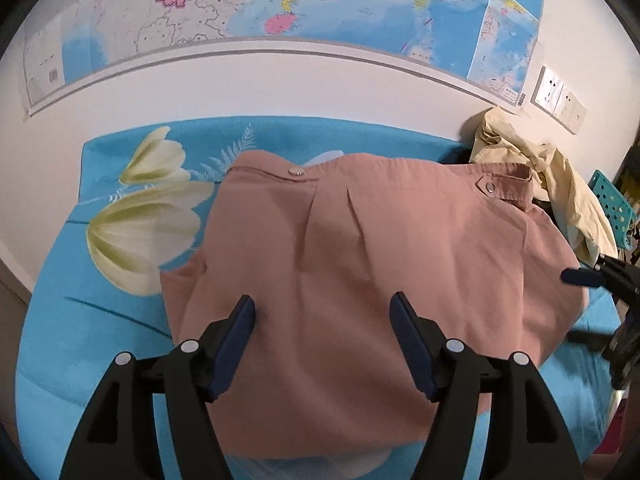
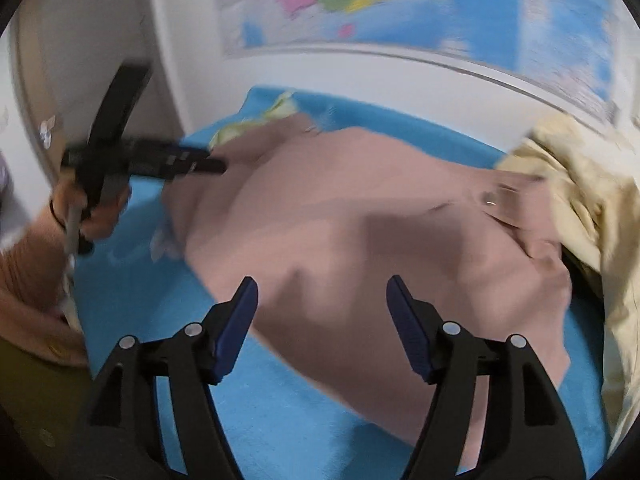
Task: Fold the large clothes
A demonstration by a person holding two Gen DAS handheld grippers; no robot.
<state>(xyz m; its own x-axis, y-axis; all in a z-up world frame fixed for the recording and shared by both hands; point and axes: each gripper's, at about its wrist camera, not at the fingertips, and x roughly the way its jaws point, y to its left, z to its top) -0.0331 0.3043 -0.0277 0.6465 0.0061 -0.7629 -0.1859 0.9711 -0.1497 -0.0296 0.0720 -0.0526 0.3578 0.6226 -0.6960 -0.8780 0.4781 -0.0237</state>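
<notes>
A large wall map (image 1: 320, 4) covers the far wall, printed in pink, green, yellow and blue, glossy and flat. Below it lies a bright blue sheet (image 1: 100, 320) with big pale tulip flowers; the surface under it cannot be made out, so I cannot tell if it is a table or a bed.

In the middle of the sheet lies the pink garment (image 1: 360, 260), the biggest piece of cloth here. It is dusty pink, matte and soft, folded into a rounded, thick bundle. A pleat runs down its middle, and two small shiny metal snaps sit near its far edge, one on a short tab at the far right corner. Its surface is mostly smooth with a few shallow creases.

At the far right, touching the pink garment, a cream garment (image 1: 560, 184) lies in a crumpled heap.

The left claw (image 1: 322, 316) hangs over the near part of the pink garment, its jaws wide apart and holding nothing; the cloth is below the fingers, not pinched. The right claw (image 2: 322, 296) is also wide, empty, above the near right part of the pink garment; this view is blurred. Both claws have black plastic arms and dark blue flat pads.
</notes>
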